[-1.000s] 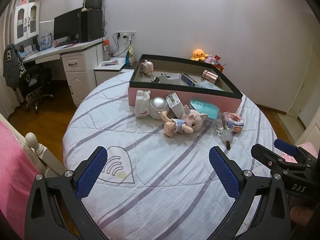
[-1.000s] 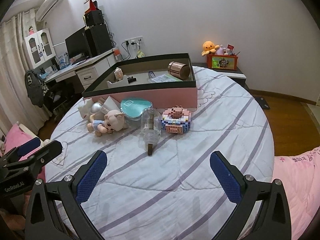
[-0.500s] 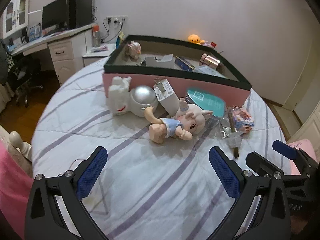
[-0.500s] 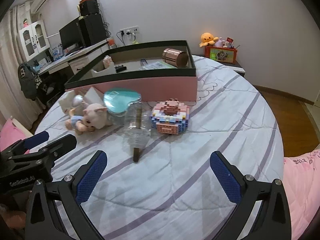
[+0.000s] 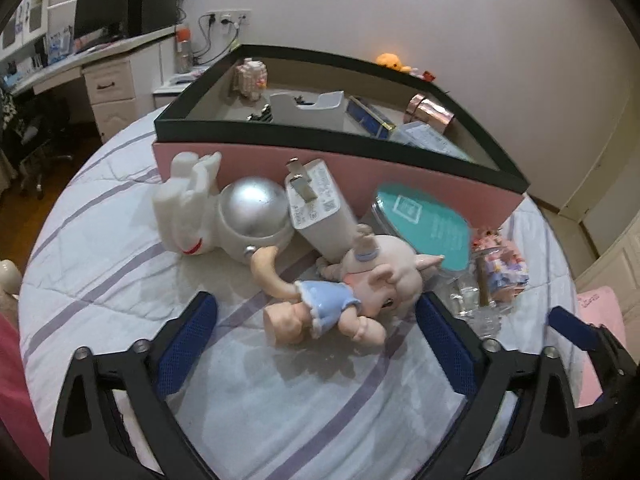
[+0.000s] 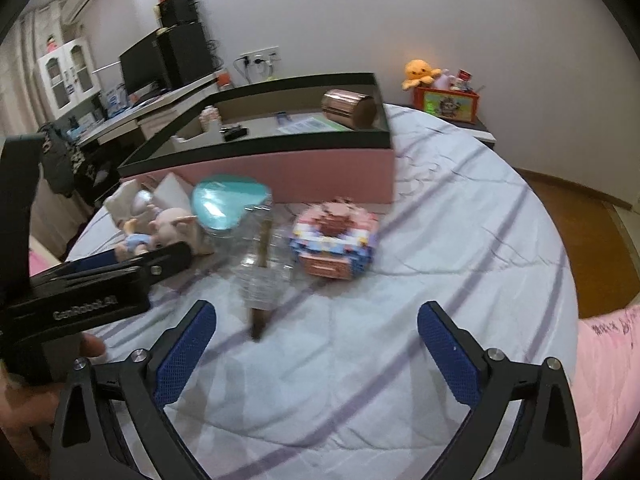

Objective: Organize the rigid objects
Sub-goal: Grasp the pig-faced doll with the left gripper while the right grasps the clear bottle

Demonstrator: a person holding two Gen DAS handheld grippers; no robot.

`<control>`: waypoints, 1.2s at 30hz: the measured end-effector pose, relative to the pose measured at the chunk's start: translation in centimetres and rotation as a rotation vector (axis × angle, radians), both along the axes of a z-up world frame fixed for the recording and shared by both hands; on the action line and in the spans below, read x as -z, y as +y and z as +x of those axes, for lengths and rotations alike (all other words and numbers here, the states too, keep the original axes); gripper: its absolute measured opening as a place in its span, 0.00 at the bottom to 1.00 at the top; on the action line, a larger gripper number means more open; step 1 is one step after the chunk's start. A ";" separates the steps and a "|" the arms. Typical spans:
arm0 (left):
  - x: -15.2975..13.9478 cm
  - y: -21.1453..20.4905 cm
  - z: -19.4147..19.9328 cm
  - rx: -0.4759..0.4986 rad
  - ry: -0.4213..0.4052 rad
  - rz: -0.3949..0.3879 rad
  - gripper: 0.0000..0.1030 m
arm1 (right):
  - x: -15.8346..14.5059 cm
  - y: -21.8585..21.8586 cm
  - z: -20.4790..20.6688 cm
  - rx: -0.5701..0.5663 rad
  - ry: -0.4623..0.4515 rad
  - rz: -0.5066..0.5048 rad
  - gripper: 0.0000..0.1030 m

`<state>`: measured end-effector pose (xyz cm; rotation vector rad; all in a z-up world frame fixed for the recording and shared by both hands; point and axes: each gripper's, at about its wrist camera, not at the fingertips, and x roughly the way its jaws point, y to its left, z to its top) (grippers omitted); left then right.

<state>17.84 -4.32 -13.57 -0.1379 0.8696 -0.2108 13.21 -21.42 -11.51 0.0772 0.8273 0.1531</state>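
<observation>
A pink box with a dark rim [image 5: 336, 168] [image 6: 280, 176] stands on a round striped bed and holds several items. In front of it lie a white astronaut figure [image 5: 224, 212], a white charger [image 5: 320, 208], a pink doll in a blue dress [image 5: 352, 292] [image 6: 160, 228], a teal heart tin [image 5: 424, 224] [image 6: 228, 200], a clear bottle with a brown stick [image 6: 260, 268] and a brick cake model [image 6: 336, 244]. My left gripper [image 5: 316, 344] is open just before the doll. My right gripper [image 6: 316, 344] is open, short of the bottle.
A desk with monitor [image 5: 104, 12] and a chair stand at the left. A nightstand with an orange plush [image 6: 424, 74] is behind the bed. Pink bedding [image 6: 608, 376] lies at the right. The left gripper's body [image 6: 80, 288] shows at the left of the right wrist view.
Both grippers have moved forward toward the objects. The doll and the bottle now appear much closer. Both stay open.
</observation>
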 end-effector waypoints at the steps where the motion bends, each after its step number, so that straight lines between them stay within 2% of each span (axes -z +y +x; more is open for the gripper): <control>1: 0.0 0.0 -0.1 0.018 -0.004 -0.017 0.82 | -0.1 0.4 0.2 -0.016 0.001 0.001 0.94; 2: -0.1 -0.1 -0.2 0.034 -0.007 -0.027 0.78 | -0.1 0.7 0.1 -0.025 0.002 0.002 0.94; 3: -0.1 -0.2 -0.4 0.050 -0.011 -0.033 0.67 | -0.1 1.0 0.3 -0.036 0.005 0.006 0.92; 4: -0.2 -0.4 -0.6 0.063 -0.015 -0.030 0.64 | -0.1 1.3 0.4 -0.050 0.009 0.016 0.89; 8: -0.3 -0.2 -0.7 0.063 -0.015 -0.041 0.65 | 0.1 1.8 0.6 -0.074 0.028 0.036 0.80; 10: -0.2 -0.5 -0.3 0.066 -0.005 -0.021 0.74 | 0.4 1.8 0.9 -0.070 0.036 0.035 0.78; 11: -0.2 -0.6 0.0 0.066 -0.009 -0.021 0.74 | 0.6 1.7 1.1 -0.068 0.042 0.041 0.76; 12: -0.1 -0.7 0.2 0.074 -0.007 -0.028 0.73 | 0.7 1.6 1.3 -0.065 0.045 0.045 0.74; 13: 0.0 -0.8 0.4 0.081 0.000 -0.033 0.65 | 0.9 1.7 1.5 -0.063 0.047 0.046 0.72; 18: 0.0 -0.2 0.0 0.090 -0.006 -0.065 0.63 | 1.0 2.1 2.1 -0.077 0.054 0.030 0.68; 21: -0.4 1.0 -1.3 0.075 -0.019 -0.090 0.52 | 1.0 2.6 2.7 -0.082 0.058 0.016 0.67; 23: -0.7 2.1 -2.1 0.054 -0.027 -0.094 0.52 | 1.1 3.2 3.0 -0.091 0.060 0.007 0.65; 29: -0.6 4.2 -3.1 0.017 -0.027 -0.081 0.52 | 1.1 3.2 4.4 -0.067 0.062 0.037 0.48; 32: -0.6 4.5 -3.2 0.018 -0.033 -0.084 0.52 | 1.0 3.2 4.2 -0.070 0.056 0.032 0.38; 33: -0.6 4.6 -3.2 0.020 -0.035 -0.086 0.52 | 1.0 3.1 4.1 -0.069 0.053 0.033 0.29; 36: -0.6 4.5 -3.6 0.027 -0.039 -0.095 0.51 | 0.7 2.8 3.3 -0.079 0.040 0.050 0.30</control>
